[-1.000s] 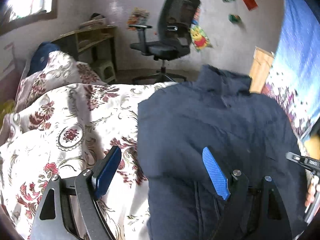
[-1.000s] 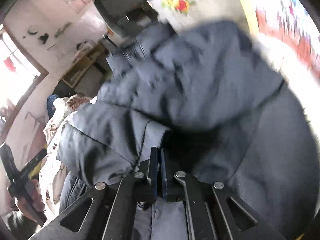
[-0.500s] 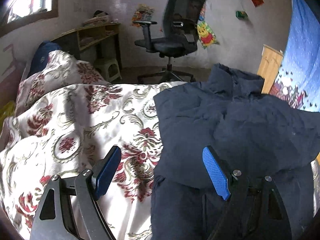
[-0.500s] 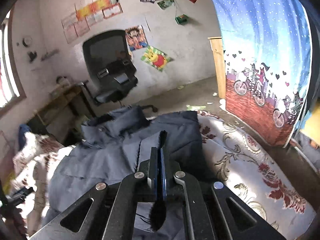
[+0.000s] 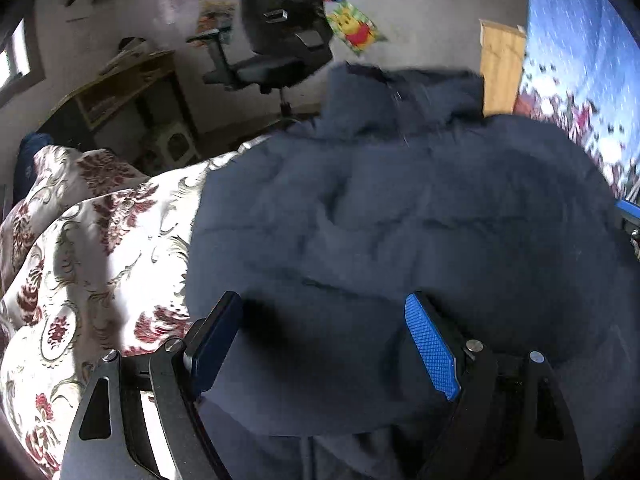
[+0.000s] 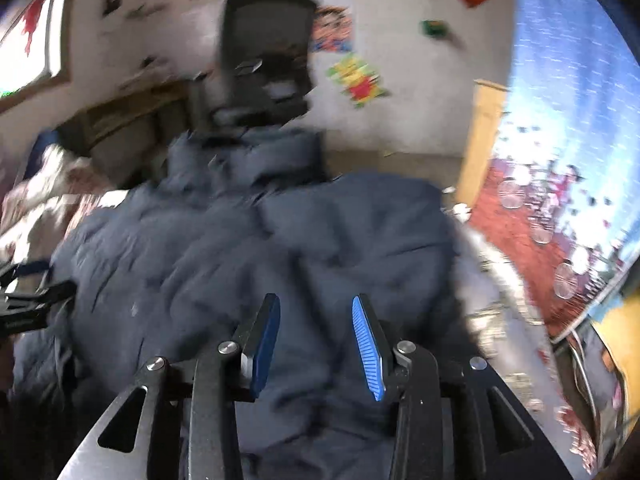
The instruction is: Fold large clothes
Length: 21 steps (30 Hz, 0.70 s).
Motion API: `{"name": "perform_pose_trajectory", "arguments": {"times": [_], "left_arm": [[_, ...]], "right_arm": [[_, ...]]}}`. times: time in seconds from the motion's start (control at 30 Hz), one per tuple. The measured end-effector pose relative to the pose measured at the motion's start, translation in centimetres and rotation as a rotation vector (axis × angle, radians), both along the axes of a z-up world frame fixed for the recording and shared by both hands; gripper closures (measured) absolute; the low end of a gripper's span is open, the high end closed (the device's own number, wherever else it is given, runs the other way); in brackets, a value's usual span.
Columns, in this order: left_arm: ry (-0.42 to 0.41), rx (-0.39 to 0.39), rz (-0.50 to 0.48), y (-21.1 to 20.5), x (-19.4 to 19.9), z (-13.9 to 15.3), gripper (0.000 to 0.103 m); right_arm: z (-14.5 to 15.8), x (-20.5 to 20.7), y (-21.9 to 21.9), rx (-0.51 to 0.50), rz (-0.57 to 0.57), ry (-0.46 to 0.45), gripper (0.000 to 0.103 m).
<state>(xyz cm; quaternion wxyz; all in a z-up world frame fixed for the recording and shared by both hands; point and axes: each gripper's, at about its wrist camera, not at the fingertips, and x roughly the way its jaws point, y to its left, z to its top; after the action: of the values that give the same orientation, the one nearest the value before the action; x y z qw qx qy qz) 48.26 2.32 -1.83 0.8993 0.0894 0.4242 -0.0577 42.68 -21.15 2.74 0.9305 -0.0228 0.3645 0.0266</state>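
Observation:
A large navy padded jacket point(image 5: 400, 216) lies on a bed with a white and maroon floral cover point(image 5: 92, 240), collar toward the far end, its sides folded in over the body. My left gripper point(image 5: 324, 340) is open and empty, low over the jacket's near left part. In the right wrist view the same jacket point(image 6: 256, 248) fills the middle. My right gripper point(image 6: 316, 340) is open and empty just above it. The left gripper shows at the left edge of the right wrist view point(image 6: 28, 304). The right gripper's blue tip shows at the right edge of the left wrist view point(image 5: 628, 212).
A black office chair point(image 5: 280, 40) stands past the bed's far end by a wall with posters. A wooden shelf desk point(image 5: 124, 88) is at the far left. A blue printed curtain point(image 6: 572, 160) and a wooden cabinet point(image 5: 502, 68) are on the right.
My right gripper, shut on a fold of the jacket, has let go and opened after laying the side over. My left gripper stayed open and moved right over the jacket.

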Motion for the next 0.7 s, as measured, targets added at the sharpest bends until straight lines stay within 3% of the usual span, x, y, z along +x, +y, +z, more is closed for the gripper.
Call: {"name": "perform_pose_trajectory", "arguments": {"times": [0.13,0.3,0.43,0.63,0.7], "left_arm": [[0.008,0.026,-0.029,-0.2,0.1,-1.8,0.018],[0.021,0.086,-0.04,-0.6,0.1,-3.0,0.012],[0.014,0.115,-0.042,-0.5,0.1,-3.6,0.01],[0.026,0.082,-0.026,0.5,0.3,-3.2,0.006],[0.041,0.086,-0.017,0.0,0.0,-2.7,0.006]], "right_arm": [[-3.1,1.1,0.9,-0.017,0.035,0.095,0.067],[-5.3,1.2,1.1,-0.045,0.058,0.115,0.067],[-5.9,1.6,1.0,-0.054,0.053,0.125,0.067],[-5.1,1.3,1.6,-0.084,0.03,0.126,0.064],[-4.5,1.0,1.9,-0.092,0.016,0.127,0.054]]}}
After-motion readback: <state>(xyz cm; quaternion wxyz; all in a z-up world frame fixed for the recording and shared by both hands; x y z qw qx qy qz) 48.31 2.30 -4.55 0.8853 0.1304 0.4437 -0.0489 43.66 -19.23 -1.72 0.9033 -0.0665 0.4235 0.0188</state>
